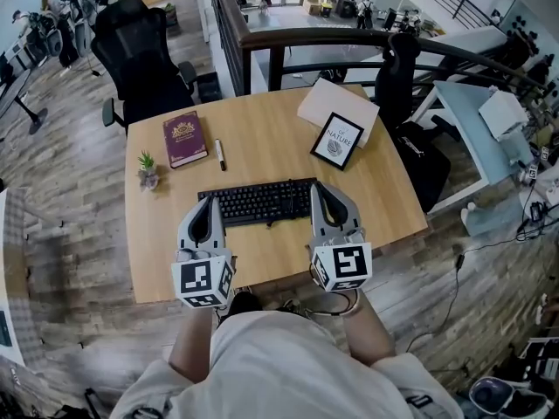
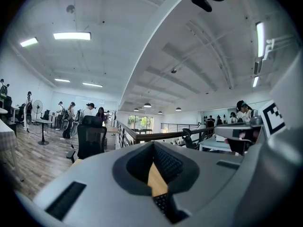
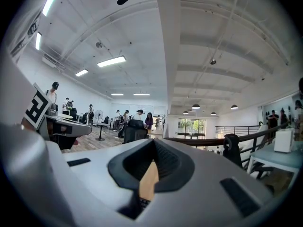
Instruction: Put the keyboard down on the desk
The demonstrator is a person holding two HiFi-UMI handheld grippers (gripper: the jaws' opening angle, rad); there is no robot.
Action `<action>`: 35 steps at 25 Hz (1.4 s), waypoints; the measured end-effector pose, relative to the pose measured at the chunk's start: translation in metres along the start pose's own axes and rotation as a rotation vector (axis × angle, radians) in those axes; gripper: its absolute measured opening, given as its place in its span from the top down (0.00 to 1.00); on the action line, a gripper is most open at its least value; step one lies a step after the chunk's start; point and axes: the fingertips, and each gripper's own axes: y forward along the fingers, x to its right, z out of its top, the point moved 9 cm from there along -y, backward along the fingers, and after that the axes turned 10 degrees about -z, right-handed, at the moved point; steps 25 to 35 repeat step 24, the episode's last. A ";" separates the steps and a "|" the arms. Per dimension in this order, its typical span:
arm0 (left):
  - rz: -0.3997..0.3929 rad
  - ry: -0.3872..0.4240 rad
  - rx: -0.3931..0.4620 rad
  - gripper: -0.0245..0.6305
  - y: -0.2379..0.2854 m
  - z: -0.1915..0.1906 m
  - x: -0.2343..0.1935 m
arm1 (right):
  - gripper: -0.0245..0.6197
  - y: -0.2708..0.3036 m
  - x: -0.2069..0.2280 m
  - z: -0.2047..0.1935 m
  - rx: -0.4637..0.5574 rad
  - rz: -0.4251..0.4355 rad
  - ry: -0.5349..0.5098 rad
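Note:
A black keyboard (image 1: 258, 202) lies level across the middle of the wooden desk (image 1: 271, 256); I cannot tell whether it touches the top. My left gripper (image 1: 208, 201) is shut, with its tip at the keyboard's left end. My right gripper (image 1: 320, 187) is shut too, with its tip over the keyboard's right end. In the left gripper view the closed jaws meet in front of the camera, with black keys (image 2: 162, 201) and a strip of desk showing under them. The right gripper view shows the same closed jaws over a sliver of wood (image 3: 149, 181). Nothing is visibly pinched between either pair.
On the desk beyond the keyboard are a maroon book (image 1: 184, 138), a pen (image 1: 220, 154), a small potted plant (image 1: 148, 169), a framed picture (image 1: 337, 140) and a white sheet (image 1: 341, 101). A black office chair (image 1: 140, 55) stands behind the desk. A railing (image 1: 332, 42) runs along the back.

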 end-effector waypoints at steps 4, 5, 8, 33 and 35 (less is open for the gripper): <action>-0.006 0.006 -0.004 0.95 0.001 -0.001 0.002 | 0.96 -0.001 0.003 -0.003 -0.009 -0.005 0.010; -0.007 0.006 -0.006 0.95 0.001 -0.001 0.002 | 0.96 -0.001 0.003 -0.003 -0.011 -0.007 0.012; -0.010 0.006 -0.011 0.95 0.003 -0.002 0.004 | 0.96 -0.001 0.006 -0.003 -0.013 -0.012 0.014; -0.020 -0.007 -0.026 0.95 0.010 -0.008 0.000 | 0.96 0.002 0.012 -0.006 -0.037 -0.042 -0.007; -0.020 -0.007 -0.026 0.95 0.010 -0.008 0.000 | 0.96 0.002 0.012 -0.006 -0.037 -0.042 -0.007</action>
